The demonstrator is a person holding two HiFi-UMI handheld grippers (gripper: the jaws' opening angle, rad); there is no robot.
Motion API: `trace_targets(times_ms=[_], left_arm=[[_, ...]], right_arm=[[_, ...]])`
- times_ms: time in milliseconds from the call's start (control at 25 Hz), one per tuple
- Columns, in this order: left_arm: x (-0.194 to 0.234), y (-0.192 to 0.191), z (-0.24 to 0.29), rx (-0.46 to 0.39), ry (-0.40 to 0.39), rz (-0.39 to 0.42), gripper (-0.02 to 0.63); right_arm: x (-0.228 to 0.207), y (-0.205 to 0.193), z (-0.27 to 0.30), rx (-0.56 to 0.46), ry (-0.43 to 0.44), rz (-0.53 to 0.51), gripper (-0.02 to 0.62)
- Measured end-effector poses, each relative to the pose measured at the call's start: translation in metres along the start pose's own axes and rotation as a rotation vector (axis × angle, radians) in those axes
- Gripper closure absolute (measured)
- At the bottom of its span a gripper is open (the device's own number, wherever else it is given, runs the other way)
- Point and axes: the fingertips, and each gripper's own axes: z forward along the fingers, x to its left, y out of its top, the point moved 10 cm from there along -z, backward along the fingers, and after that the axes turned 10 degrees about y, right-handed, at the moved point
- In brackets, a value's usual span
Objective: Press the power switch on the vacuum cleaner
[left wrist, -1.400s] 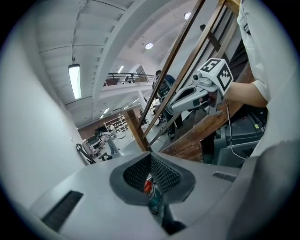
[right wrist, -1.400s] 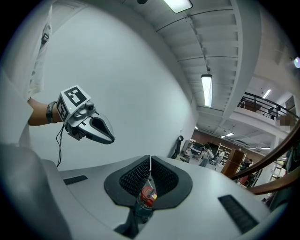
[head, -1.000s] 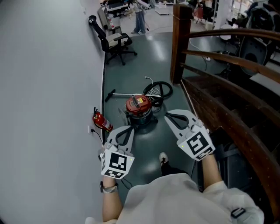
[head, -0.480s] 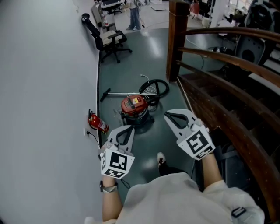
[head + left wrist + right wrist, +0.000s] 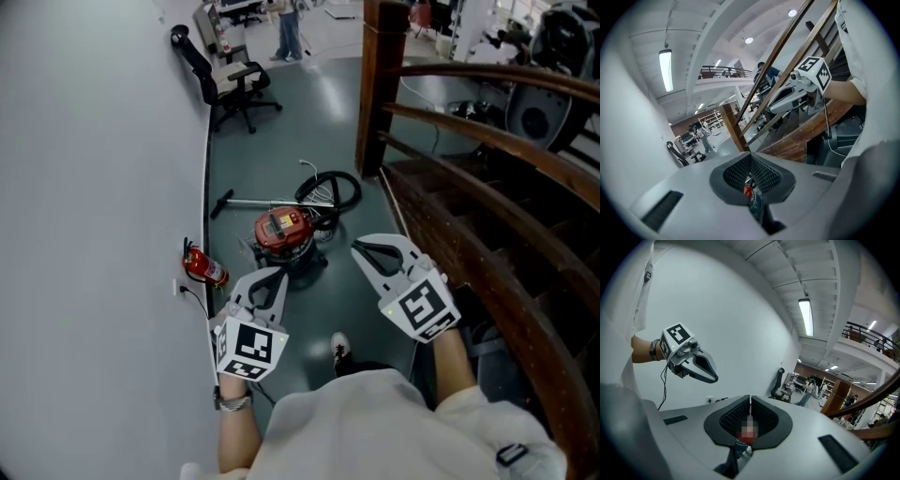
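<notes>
The vacuum cleaner [image 5: 281,230] is a red-topped canister on the dark floor, with a black hose [image 5: 330,190] coiled behind it and a wand [image 5: 246,201] lying to its left. My left gripper [image 5: 265,273] hangs in the air short of it, slightly to its left, jaws shut and empty. My right gripper [image 5: 359,248] is held to the vacuum's right, also shut and empty. In the left gripper view the pads [image 5: 761,172] meet, and a bit of the red vacuum [image 5: 748,191] shows below them. The switch itself is too small to make out.
A red fire extinguisher [image 5: 202,267] lies by the white wall [image 5: 94,234] on the left. A wooden stair railing [image 5: 469,234] and post [image 5: 375,84] close off the right. A black office chair [image 5: 230,82] stands further back. My shoe [image 5: 342,349] is on the floor below.
The whole view has advanced along the floor: vacuum, extinguisher and chair have drifted left in the head view. Both grippers keep their place in the picture and stay shut.
</notes>
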Motion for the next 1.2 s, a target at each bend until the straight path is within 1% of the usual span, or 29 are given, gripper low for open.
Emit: trace_targets(times_ms=[280,520,760,920,1040,1200], left_arm=[[0.004,0.002,0.029,0.03,0.033,-0.014,0.609],[0.01,0.008,0.042,0.044,0.064,-0.02,0.609],[0.015,0.006,0.049,0.065,0.078,-0.025,0.609],[0.019,0.006,0.059,0.064,0.087,-0.033,0.609],[0.023,0.003,0.068,0.069,0.08,-0.013,0.609],[0.034,0.0,0.079,0.066,0.077,0.0,0.609]], right_arm=[[-0.032,-0.013,0.013,-0.007,0.033,-0.006,0.565],[-0.052,-0.02,0.021,-0.021,0.053,-0.004,0.565],[-0.062,-0.022,0.029,-0.012,0.075,0.01,0.565],[-0.065,-0.025,0.034,0.0,0.088,0.023,0.565],[-0.07,-0.03,0.041,0.025,0.098,0.007,0.565],[-0.078,-0.027,0.054,0.03,0.09,0.024,0.565]])
